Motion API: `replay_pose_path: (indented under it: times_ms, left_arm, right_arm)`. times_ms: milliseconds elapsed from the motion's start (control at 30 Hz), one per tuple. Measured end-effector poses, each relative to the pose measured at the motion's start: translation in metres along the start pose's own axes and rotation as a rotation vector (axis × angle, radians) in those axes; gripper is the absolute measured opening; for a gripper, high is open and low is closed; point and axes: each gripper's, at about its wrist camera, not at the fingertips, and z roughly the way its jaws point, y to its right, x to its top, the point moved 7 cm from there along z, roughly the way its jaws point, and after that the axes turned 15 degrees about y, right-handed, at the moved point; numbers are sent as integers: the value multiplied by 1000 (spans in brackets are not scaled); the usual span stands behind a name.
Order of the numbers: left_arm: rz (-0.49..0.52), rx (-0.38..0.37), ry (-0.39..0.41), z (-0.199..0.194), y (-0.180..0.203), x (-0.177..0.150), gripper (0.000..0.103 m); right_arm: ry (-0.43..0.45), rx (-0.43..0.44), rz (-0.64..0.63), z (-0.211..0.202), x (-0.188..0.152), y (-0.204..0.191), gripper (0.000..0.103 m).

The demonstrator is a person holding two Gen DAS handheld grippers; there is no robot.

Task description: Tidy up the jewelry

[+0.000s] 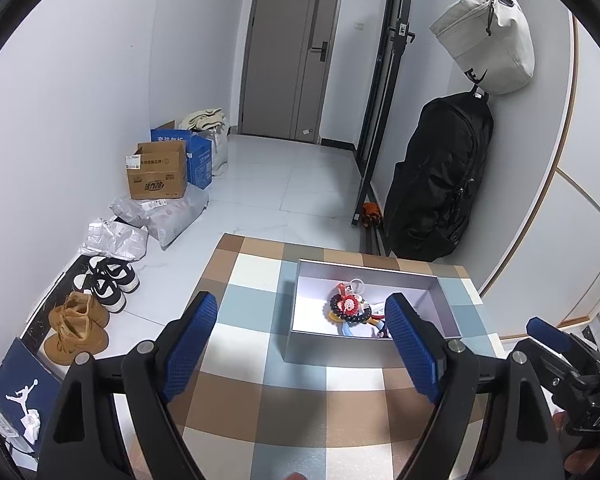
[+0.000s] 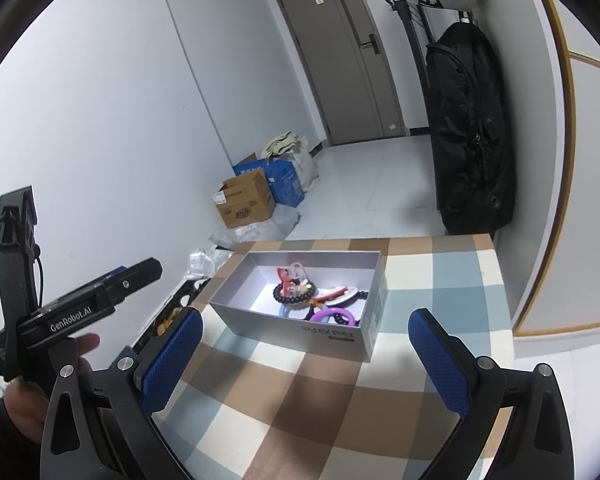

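Your left gripper (image 1: 302, 334) hangs with jaws spread wide, gripping nothing; your right gripper (image 2: 306, 350) is equally released and empty. Both hover over the checkered table (image 2: 340, 400), just short of the grey box (image 2: 300, 320), which holds the jewelry (image 2: 316, 296) in a tangled pile. Bare cloth lies between box and fingers; the table's right edge runs near the wall.

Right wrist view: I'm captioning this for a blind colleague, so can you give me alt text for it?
An open grey box holding a jumble of bracelets and hair ties sits on a checked tablecloth, framed by the open, empty right gripper. The left gripper enters at far left; a black bag hangs on the wall behind.
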Motion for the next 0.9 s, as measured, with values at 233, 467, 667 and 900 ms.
replay_pose_path:
  times_ms: [233, 467, 667, 900]
  left_arm:
    - [11, -8, -5, 2, 3, -1, 83]
    - [15, -10, 0, 1, 5, 0, 83]
    - [18, -25, -5, 0, 7, -1, 83]
    - [23, -27, 12, -3, 6, 1, 83]
  right_arm:
    - [1, 1, 4, 1, 0, -1, 103]
    - [1, 0, 6, 1, 1, -1, 103]
    - [0, 2, 8, 1, 1, 0, 103]
    - [1, 3, 12, 0, 2, 0, 103]
